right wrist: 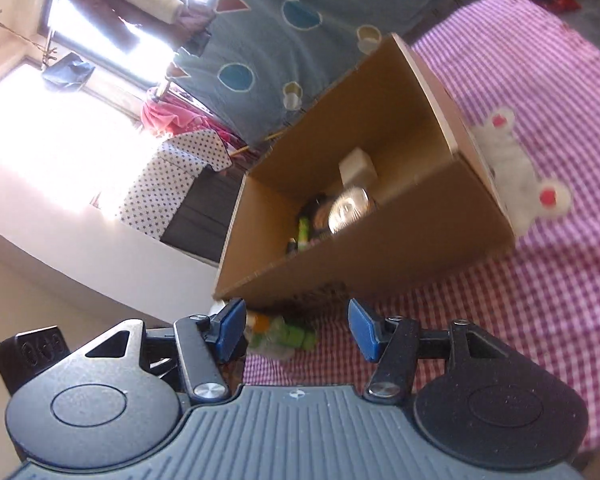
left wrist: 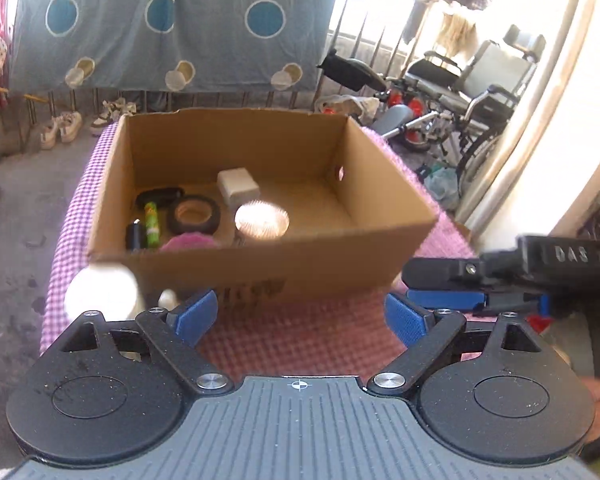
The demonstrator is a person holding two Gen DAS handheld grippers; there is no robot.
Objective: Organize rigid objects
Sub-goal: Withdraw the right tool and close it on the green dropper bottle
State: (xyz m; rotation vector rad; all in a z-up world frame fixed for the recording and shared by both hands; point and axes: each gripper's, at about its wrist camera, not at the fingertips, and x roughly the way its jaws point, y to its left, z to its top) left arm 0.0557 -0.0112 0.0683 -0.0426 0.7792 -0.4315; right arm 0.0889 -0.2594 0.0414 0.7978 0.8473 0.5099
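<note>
An open cardboard box [left wrist: 260, 272] stands on a pink checked cloth [left wrist: 300, 344]. Inside it lie a white block [left wrist: 238, 186], a black ring [left wrist: 194, 214], a green tube [left wrist: 152, 220], a small black bottle [left wrist: 136, 234], a shiny round lid [left wrist: 262, 220] and a pink item [left wrist: 190, 242]. My left gripper [left wrist: 302, 318] hangs open just in front of the box with nothing between its blue pads. My right gripper [right wrist: 298, 328] is open too, near the box's [right wrist: 380, 232] corner. It shows side-on at the right in the left wrist view [left wrist: 420, 284].
A white plush toy [right wrist: 512, 160] with pink ears lies against the box's outer side; it shows as a white blur [left wrist: 102, 292] in the left wrist view. A green soft toy [right wrist: 284, 334] lies on the cloth by my right fingers. Wheelchairs [left wrist: 472, 88] stand beyond the table.
</note>
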